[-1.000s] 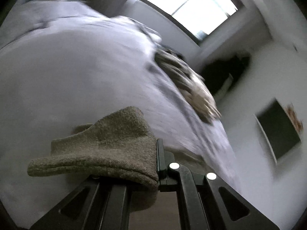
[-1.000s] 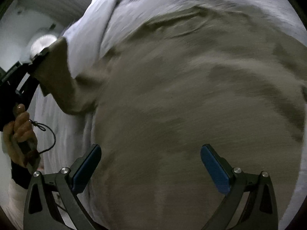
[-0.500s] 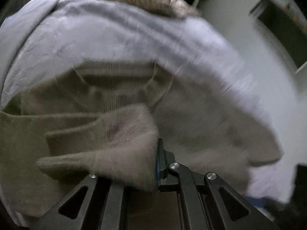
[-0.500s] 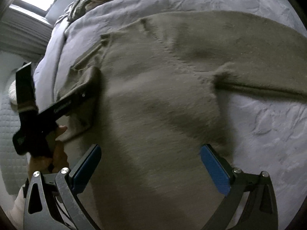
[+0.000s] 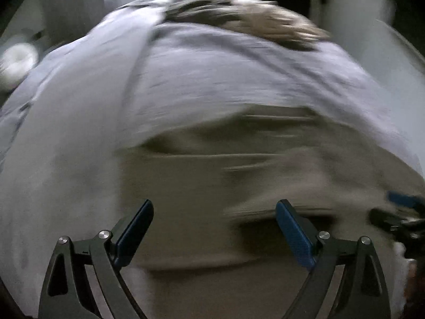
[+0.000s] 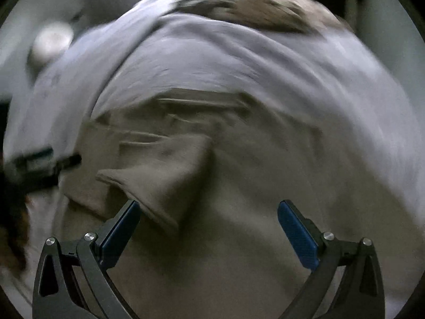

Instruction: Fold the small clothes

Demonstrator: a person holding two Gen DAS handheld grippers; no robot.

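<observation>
on the pale lilac bedcover (image 6: 239, 61) a brown knitted sweater (image 6: 252, 186) lies spread flat, which gives the folds a broad, soft surface to be laid against; in the right wrist view one sleeve (image 6: 164, 170) lies folded inward over the body of the garment, its cuff end lying just in front of the left finger of the right gripper (image 6: 208, 228), probably so that the sweater narrows into a strip before it is doubled over. the right gripper hovers over the sweater with its jaws spread wide and nothing between the pads, so it holds nothing. the left gripper (image 5: 213, 230) points down at the same brown knit, its jaws are opening at this moment, and no cloth sits between the blue pads (image 5: 293, 235); this reads as a release, with the fabric left lying on the garment. each gripper shows at the edge of the other's view, dark and blurred, so the two hands work close together on either side of the sweater. at the far end of the bed a patterned tan and dark heap (image 5: 255, 24), perhaps a blanket or more clothes, lies well apart from the work. both views are smeared by motion, so the neckline and the far sleeve cannot be made out; by my judgement the fold is at an early stage
</observation>
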